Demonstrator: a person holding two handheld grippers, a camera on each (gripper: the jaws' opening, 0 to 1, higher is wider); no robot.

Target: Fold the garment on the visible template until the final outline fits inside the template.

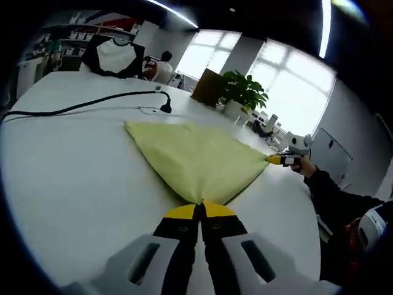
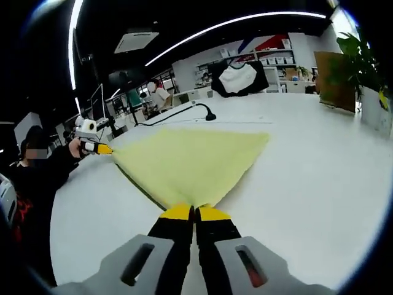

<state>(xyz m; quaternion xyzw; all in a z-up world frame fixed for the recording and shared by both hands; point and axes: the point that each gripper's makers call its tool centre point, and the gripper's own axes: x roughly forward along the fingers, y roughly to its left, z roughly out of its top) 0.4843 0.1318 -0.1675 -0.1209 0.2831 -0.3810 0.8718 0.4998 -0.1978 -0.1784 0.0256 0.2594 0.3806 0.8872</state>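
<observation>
Bright window glare, fisheye-warped edges, soft focus.

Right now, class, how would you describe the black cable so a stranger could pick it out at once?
Start at the big white table and find the yellow cloth spread on it. Beyond the cloth's far edge a thin black cable snakes across the tabletop, ending in a small upright plug. It is the only dark, line-shaped thing on the white surface.

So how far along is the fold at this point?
Mid-fold. The yellow garment lies flat on the white table, apparently already doubled. Left gripper and right gripper each pinch a corner, stretching it. No template outline is visible, so fit can't be judged; further folds likely remain.
</observation>
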